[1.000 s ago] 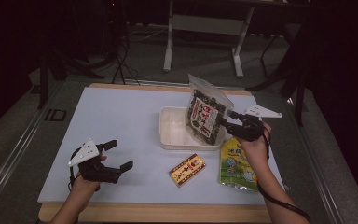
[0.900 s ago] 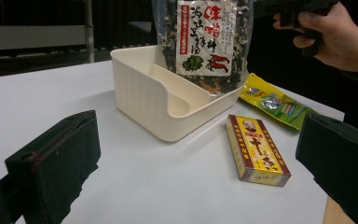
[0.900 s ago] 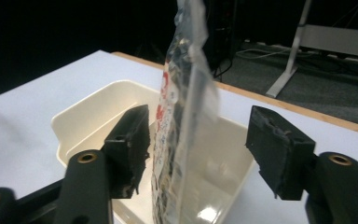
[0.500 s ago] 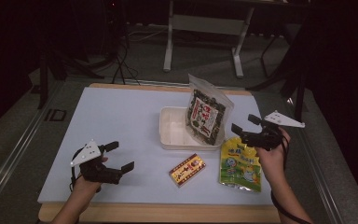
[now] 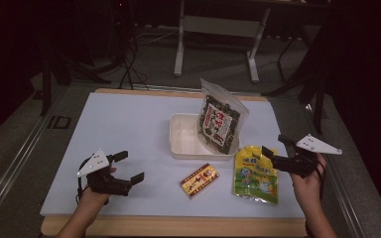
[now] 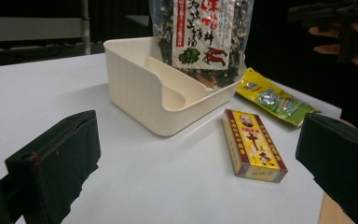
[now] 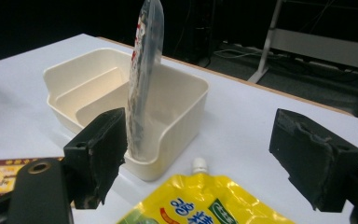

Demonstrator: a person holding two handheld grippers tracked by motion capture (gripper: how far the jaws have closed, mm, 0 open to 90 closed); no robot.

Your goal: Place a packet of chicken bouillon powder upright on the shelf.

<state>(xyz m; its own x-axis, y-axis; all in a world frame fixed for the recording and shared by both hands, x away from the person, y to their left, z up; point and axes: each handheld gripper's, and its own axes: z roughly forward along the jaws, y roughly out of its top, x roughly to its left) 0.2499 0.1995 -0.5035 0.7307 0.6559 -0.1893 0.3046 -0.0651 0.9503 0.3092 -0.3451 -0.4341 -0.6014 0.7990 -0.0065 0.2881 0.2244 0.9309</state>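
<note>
Left gripper near table's front left corner, jaws wide, empty, idle. Right gripper near right edge by yellow pouch, jaws just opened, nothing between. Seaweed bag leans upright in white tray mid-table; wall props it.

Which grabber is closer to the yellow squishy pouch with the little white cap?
Right. The right gripper hovers open just beside the yellow pouch's right edge. The left gripper sits far off at the table's left, beyond the small box.
</note>
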